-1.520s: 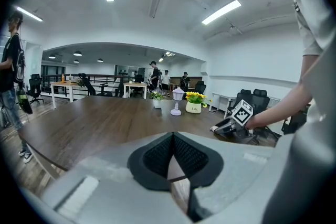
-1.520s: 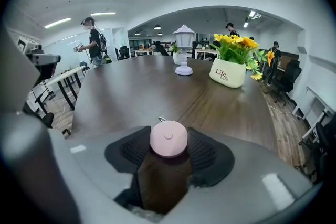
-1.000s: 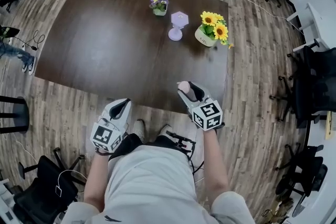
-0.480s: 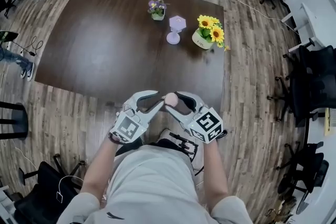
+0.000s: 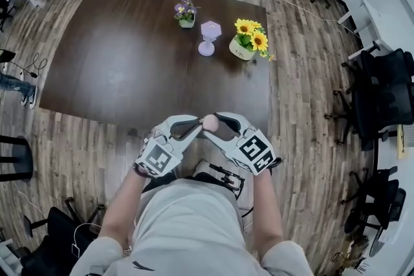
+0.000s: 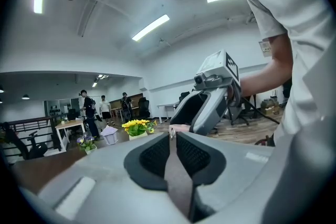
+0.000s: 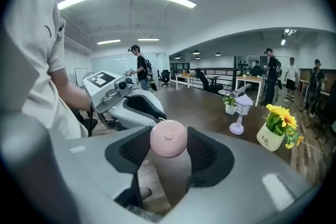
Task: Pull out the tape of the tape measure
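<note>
Tape measure [image 7: 168,138], a round pink case with a centre button, sits clamped in my right gripper's [image 5: 211,121] jaws above the desk's [image 5: 129,55] near edge. My left gripper's [image 5: 196,127] jaws, just closing, pinch its tape tip [image 6: 171,132]. Open floor [image 5: 304,106] lies right.

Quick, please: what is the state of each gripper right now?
Left gripper: jaws have just been closing, and now pinch the tape's end tab.
Right gripper: closed on the pink tape measure.
</note>
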### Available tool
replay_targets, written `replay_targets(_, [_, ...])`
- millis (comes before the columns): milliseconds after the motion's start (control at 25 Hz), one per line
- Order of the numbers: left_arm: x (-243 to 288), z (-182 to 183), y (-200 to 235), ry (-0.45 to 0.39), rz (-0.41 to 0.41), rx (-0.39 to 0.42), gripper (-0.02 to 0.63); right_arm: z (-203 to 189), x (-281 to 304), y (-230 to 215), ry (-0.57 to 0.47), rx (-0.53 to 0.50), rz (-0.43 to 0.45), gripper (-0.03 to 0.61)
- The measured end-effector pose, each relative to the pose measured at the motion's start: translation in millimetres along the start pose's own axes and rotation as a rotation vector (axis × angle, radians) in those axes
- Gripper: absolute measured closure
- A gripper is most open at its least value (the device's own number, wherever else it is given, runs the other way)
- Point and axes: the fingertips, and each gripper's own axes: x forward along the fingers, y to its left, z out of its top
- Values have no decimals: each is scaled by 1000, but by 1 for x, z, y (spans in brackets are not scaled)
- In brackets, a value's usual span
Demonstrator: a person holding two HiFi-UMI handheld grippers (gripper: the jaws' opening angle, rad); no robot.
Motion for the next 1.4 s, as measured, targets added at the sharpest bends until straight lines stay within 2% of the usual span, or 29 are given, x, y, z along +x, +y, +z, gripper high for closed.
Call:
replay_targets(240, [-1,-5,-10,0,-10,17,583,-5,-3,5,79,-73,12,360])
replay_targets(440, [-4,16,-9,-60,-7,-13,583,-2,-4,10,80,-101,16,360])
replay_targets(640, [-9,13,-10,-50,-6,2,585,3,-9,16,61,-77,24,360])
replay_targets(920, [-12,12,-10,-63,5,-36,601,3,-8,19,37,-43,7,360])
replay_targets(1240, [-27,2,21,-60,98,-92,603,2,-14,0,34,-6,-97,362])
replay_targets(1400, [-42,-6,50,-78,192,-175,602,-6,-22,-17,57,8,-165,362])
